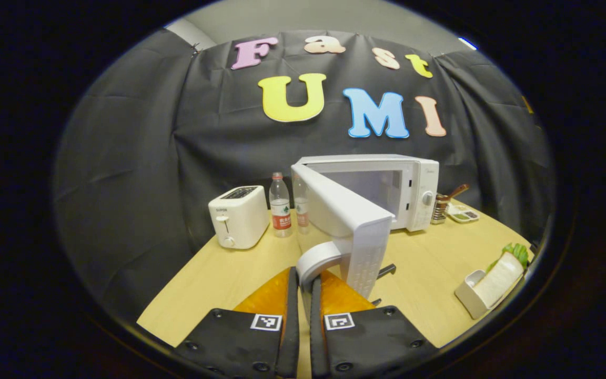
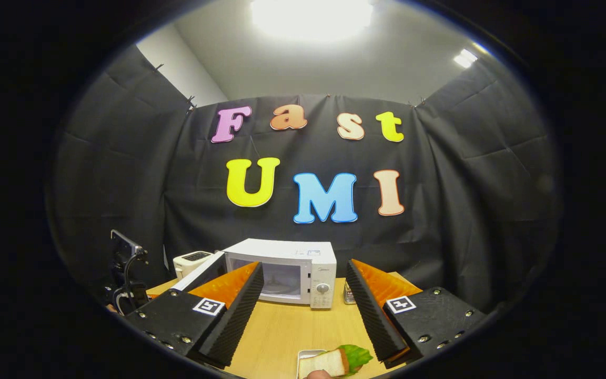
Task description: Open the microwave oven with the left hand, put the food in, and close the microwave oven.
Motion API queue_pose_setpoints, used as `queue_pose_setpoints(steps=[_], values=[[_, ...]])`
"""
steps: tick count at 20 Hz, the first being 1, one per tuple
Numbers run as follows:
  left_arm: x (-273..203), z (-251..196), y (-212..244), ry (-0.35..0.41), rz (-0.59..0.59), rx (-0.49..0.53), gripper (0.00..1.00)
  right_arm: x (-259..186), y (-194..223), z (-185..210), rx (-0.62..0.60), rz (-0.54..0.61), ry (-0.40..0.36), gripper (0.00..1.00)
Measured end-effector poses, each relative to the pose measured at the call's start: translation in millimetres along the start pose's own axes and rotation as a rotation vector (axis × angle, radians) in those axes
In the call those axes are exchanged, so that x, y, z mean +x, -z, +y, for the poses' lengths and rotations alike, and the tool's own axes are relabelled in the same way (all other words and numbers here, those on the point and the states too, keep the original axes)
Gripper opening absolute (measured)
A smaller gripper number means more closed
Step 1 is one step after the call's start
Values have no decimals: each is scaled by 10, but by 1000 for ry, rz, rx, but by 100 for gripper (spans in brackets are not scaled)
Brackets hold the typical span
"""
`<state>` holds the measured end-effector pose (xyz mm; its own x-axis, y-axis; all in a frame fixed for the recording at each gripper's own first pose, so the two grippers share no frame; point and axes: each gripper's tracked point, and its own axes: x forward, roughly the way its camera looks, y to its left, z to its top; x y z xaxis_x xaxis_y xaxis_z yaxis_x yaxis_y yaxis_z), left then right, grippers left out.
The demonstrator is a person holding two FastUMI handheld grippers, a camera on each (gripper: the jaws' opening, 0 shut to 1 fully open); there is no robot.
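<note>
Left gripper (image 1: 304, 295) pinches curved white door handle (image 1: 316, 260) at frame centre; white microwave oven (image 1: 387, 189) door (image 1: 350, 216) swung open. Right gripper (image 2: 303, 310) spread above sandwich in white tray (image 2: 332, 360), bottom centre. Risk: unheld door may drift into path, knock sandwich.

- A staged recording booth is indicated, dressed as a kitchen corner rather than a real home.
- Black cloth (image 2: 466, 173) is hung as walls on three sides, pinned at the top; a plain white wall (image 2: 177, 63) and ceiling with a bright ceiling lamp (image 2: 311, 13) are seen above it.
- Kitchen items are set out on a pale wooden table (image 1: 219, 279): a white microwave (image 1: 387, 189) with its door swung open, a toaster (image 1: 238, 216), two water bottles (image 1: 280, 205), a condiment tray (image 1: 463, 213).
- A sandwich (image 2: 334, 360) is seen at the table's near edge.
- A device on a stand (image 2: 124, 263), with cables, is seen at the left side.
</note>
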<state>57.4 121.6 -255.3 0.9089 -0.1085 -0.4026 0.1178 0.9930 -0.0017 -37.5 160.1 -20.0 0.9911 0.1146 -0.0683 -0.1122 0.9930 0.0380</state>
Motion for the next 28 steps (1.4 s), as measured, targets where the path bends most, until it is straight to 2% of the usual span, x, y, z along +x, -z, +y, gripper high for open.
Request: queue_pose_setpoints(steps=[4, 6, 9, 11, 12, 15, 17, 18, 23, 28], values=[[-17, 217, 38, 21, -5, -5, 16, 11, 57, 268, 4, 14, 6, 95], [-44, 332, 71, 10, -4, -4, 22, 23, 72, 351, 4, 21, 6, 96], [-224, 516, 86, -43, -32, 35, 37, 32, 60, 415, -5, 20, -4, 96], [-362, 622, 62, -74, -44, 21, 47, 64, 60, 405, -15, 21, -14, 96], [-440, 658, 18, -82, -51, -1, 48, 73, 56, 379, -14, 26, -17, 96], [-688, 731, -205, -123, -99, -26, 88, 116, 23, 219, -6, 30, -15, 96], [-867, 734, -446, -153, -144, -30, 94, 162, 51, 99, -8, 50, -21, 96], [-963, 705, -605, -159, -176, -35, 91, 188, 54, 27, -10, 58, -24, 95], [-1292, 549, -1350, -221, -331, -45, 94, 322, 198, -434, 58, 151, -30, 96], [-1520, 337, -1753, -252, -402, -60, 93, 461, 571, -877, 188, 280, -31, 96]])
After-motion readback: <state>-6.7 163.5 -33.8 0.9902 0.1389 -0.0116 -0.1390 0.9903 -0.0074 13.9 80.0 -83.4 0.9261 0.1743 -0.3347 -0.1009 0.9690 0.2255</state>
